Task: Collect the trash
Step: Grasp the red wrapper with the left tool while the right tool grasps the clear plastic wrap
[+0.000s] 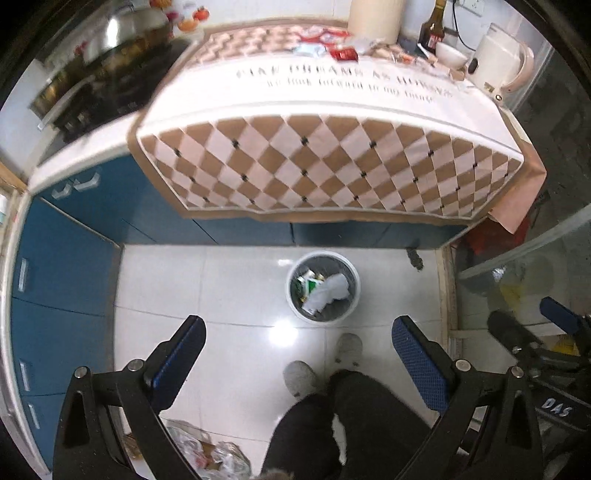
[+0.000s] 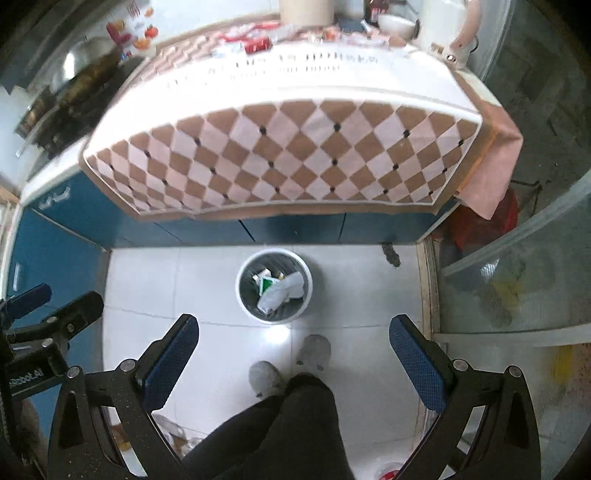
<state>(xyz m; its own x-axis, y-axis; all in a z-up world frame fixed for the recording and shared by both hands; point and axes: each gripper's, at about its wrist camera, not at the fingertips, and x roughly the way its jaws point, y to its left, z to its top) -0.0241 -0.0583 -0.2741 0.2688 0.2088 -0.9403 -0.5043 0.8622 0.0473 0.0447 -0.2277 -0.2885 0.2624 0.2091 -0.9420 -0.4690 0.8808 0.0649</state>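
Above a white-tiled kitchen floor, 2 handheld grippers hang side by side, each with its blue-padded fingers spread wide apart and holding nothing. The left gripper (image 1: 297,354) and the right gripper (image 2: 293,350) both look down on a round white trash bin (image 1: 324,287) standing on the tiles just in front of blue cabinets; it is already partly filled with crumpled white paper and a green-and-white carton. The person's 2 grey slippers (image 1: 299,376) stand just near of the bin.

What remains to collect lies the other way: up and far, on the counter covered by a brown-and-pink diamond-patterned cloth (image 1: 332,166). A scatter of wrappers (image 1: 325,42), red, white and pale blue, sits along the cloth's far edge, beside a tall cream cylinder (image 1: 376,16), a dark sauce bottle (image 1: 434,29), a white bowl (image 1: 450,55) and a white electric kettle (image 1: 498,62). The litter is blurred, so single pieces and their long axes cannot be made out; it looks light, flat and crinkly.

The coming move appears to turn on that split: bin below and near, wrappers above and far, slightly right of the counter's centre. Neither gripper seems clearly closer, though the right one looks marginally better placed for pieces near the bottle.

More clutter lies on the floor at the near left (image 1: 207,454).
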